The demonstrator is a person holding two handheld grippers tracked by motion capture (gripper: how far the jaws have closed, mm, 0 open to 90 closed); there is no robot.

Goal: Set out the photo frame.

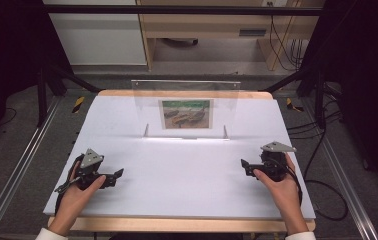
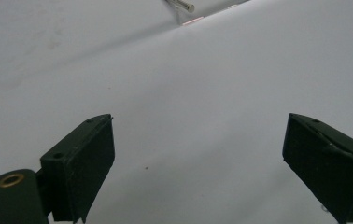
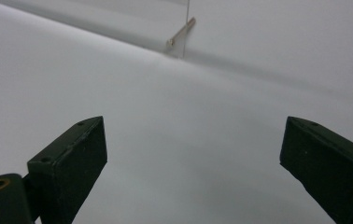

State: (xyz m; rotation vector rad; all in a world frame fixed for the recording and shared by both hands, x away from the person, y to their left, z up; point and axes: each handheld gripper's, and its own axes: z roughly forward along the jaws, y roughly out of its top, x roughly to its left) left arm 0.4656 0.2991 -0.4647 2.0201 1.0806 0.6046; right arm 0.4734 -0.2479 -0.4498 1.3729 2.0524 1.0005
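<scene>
Centrally placed toward the far edge of the white tabletop (image 1: 187, 170): clear acrylic stand (image 1: 186, 107), upright, long axis across, picture (image 1: 186, 114) facing the near side. Well short of the stand, left claw (image 1: 118, 175) and right claw (image 1: 245, 167), each wide open, empty, pointing inward toward each other. Between them, bare sheet, wide room. Metal pegs (image 3: 180, 33) at the stand's foot.
</scene>
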